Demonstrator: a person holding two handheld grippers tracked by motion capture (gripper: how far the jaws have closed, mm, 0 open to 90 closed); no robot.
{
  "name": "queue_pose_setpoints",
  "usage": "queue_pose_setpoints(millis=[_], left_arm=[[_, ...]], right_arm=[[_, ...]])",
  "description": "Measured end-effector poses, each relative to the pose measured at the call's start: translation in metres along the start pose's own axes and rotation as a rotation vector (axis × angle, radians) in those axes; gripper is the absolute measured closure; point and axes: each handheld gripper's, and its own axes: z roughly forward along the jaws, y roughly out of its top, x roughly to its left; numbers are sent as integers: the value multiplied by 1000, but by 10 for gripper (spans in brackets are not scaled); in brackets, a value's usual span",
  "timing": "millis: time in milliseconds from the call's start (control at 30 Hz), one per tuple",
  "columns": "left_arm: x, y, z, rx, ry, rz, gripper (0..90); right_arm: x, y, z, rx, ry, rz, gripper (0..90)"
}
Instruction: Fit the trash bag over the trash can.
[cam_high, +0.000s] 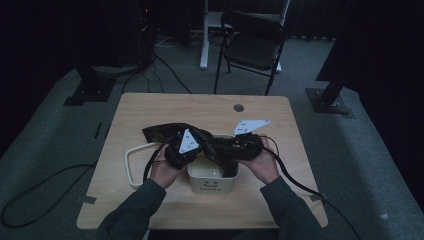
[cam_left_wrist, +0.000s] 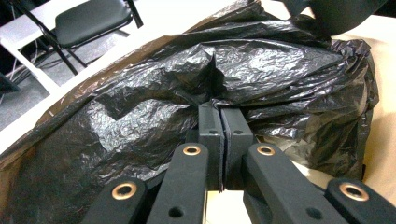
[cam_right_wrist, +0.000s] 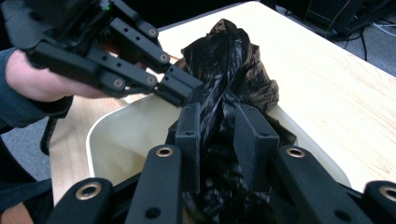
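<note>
Your left gripper (cam_left_wrist: 219, 116) has its two flat black jaws pressed fully together on a fold of the black plastic bag (cam_left_wrist: 187, 93). The film is thin, glossy and heavily crinkled, and it catches the light in pale patches. Your right gripper (cam_right_wrist: 226, 126) has its jaws partly open, with a twisted, rope-like bunch of the same bag (cam_right_wrist: 229, 70) between them; the film touches the inner jaw faces.

The bag lies over and partly inside a white bin (cam_high: 212, 182), a rounded-corner plastic container with a smooth matte wall, printed with a smile mark and the word "Hello". The bin stands near the front centre of a light wood-grain table (cam_high: 150, 107).

The high view shows what the gripper views do not: both of your hands meeting over the bin, the bag spreading out behind the left gripper (cam_high: 182, 147), and a white loop-shaped frame (cam_high: 131, 165) lying flat to the left of the bin. The right gripper view adds the bin's pale interior (cam_right_wrist: 126, 135) and the left gripper (cam_right_wrist: 180, 88) pinching the bag just above the rim.
</note>
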Motion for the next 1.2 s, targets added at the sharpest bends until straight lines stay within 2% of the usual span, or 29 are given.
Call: queue_pose_setpoints(millis=[67, 200, 333, 567, 700, 767, 900, 1000, 1200], left_arm=[[0, 0, 0, -4, -7, -7, 885], [1, -1, 0, -4, -11, -10, 882], [1, -2, 0, -3, -21, -15, 870], [6, -10, 0, 10, -23, -38, 839], [11, -15, -5, 5, -23, -60, 729], [14, -16, -9, -13, -36, -81, 707], [18, -18, -19, -21, -31, -90, 642], [21, -20, -25, -32, -26, -90, 620], [30, -20, -39, -80, -23, -126, 589]], right_arm=[[0, 1, 3, 6, 3, 4, 723], [-1, -1, 5, 31, -22, 3, 859], [-4, -5, -1, 26, -38, 9, 886], [-4, -18, -12, 30, -55, 19, 900], [-4, -30, -18, 29, -56, 35, 899], [-4, -35, -20, 32, -57, 39, 900], [-4, -43, -21, 33, -62, 47, 900], [-5, -46, -24, 32, -64, 58, 900], [-6, -48, -28, 28, -69, 63, 900]])
